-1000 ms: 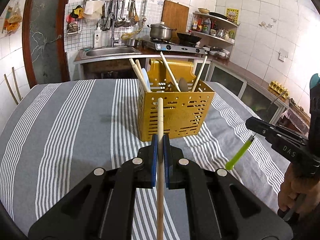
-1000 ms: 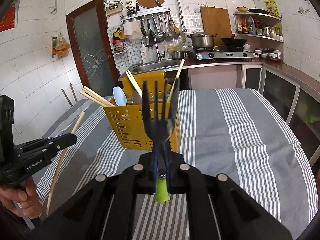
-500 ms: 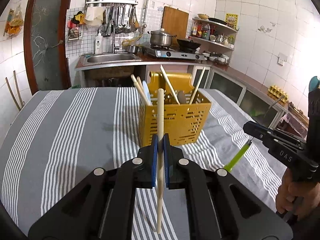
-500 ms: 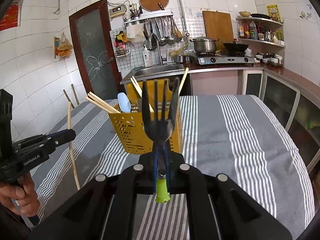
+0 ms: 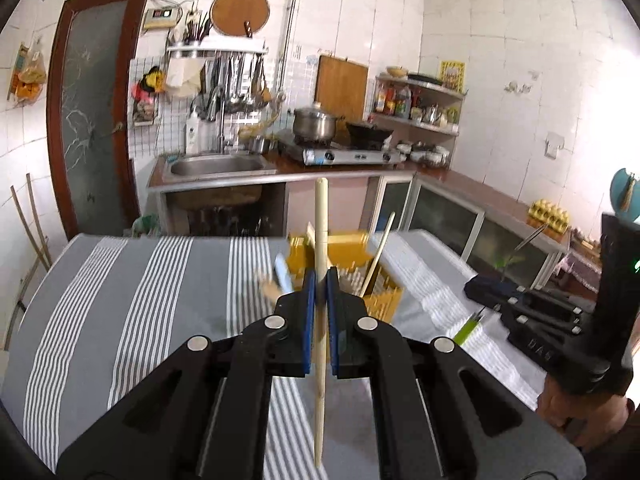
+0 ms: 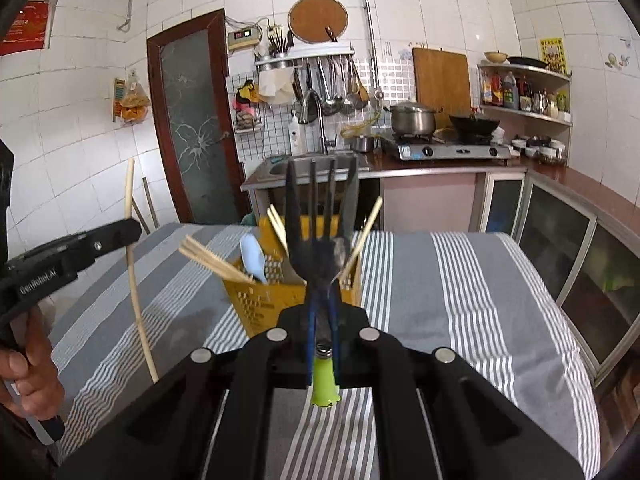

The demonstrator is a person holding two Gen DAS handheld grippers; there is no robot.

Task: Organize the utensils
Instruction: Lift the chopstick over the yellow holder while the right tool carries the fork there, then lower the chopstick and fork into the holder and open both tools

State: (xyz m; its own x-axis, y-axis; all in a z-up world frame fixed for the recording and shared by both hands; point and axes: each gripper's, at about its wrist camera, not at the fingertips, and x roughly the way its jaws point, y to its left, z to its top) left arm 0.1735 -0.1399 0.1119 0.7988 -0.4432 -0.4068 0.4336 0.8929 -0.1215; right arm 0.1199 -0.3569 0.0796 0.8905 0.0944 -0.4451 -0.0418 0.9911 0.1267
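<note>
The left gripper [image 5: 319, 280] is clamping a chopstick [image 5: 320, 236] upright at centre frame. The right gripper [image 6: 323, 300] is pinching a fork [image 6: 322, 216], tines up, before the yellow caddy [image 6: 256, 304].

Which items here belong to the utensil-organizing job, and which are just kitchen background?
Job: chopstick in left tool; fork in right tool; yellow utensil basket.
Background: pot, wok, sink, cutting board.

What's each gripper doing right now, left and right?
Left gripper: shut on the wooden chopstick, held upright.
Right gripper: shut on the black fork with a green handle, tines up.
</note>
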